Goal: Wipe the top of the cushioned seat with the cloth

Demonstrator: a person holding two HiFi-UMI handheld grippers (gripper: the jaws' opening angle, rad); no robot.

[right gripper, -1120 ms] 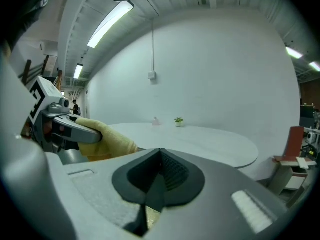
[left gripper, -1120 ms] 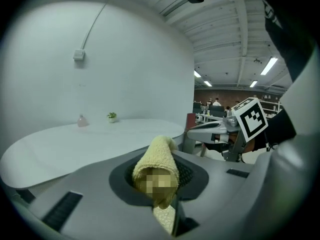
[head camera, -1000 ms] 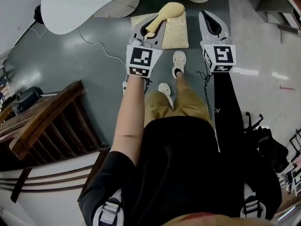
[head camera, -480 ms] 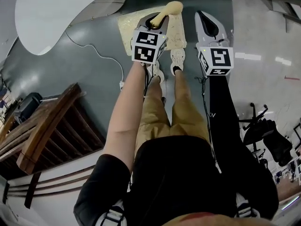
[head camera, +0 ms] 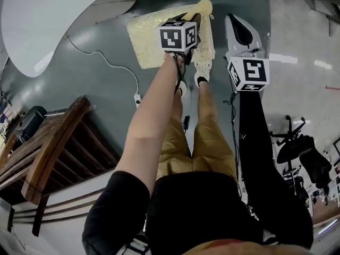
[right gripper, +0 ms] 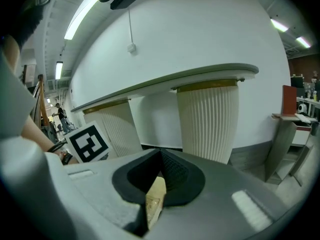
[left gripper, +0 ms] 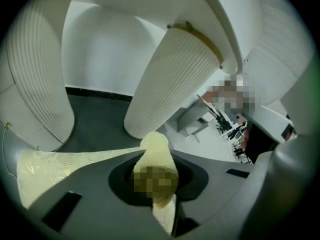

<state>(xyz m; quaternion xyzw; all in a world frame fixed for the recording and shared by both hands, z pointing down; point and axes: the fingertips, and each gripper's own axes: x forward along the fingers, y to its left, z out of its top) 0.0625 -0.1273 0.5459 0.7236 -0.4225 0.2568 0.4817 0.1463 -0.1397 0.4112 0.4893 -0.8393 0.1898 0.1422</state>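
Moved: we bring the left gripper (head camera: 191,20) farther over the seat (head camera: 146,44).
Left fingers: clamped on the cloth (head camera: 204,7).
Right gripper (head camera: 236,25): fingers together, to the seat's right.

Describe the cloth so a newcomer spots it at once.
On the grey floor, at the person's shoes, lies a flat pale-yellow cushioned seat. Above its far edge the left claw is shut on the cloth: a rolled wad, deeper yellow and plainer than the patterned seat.
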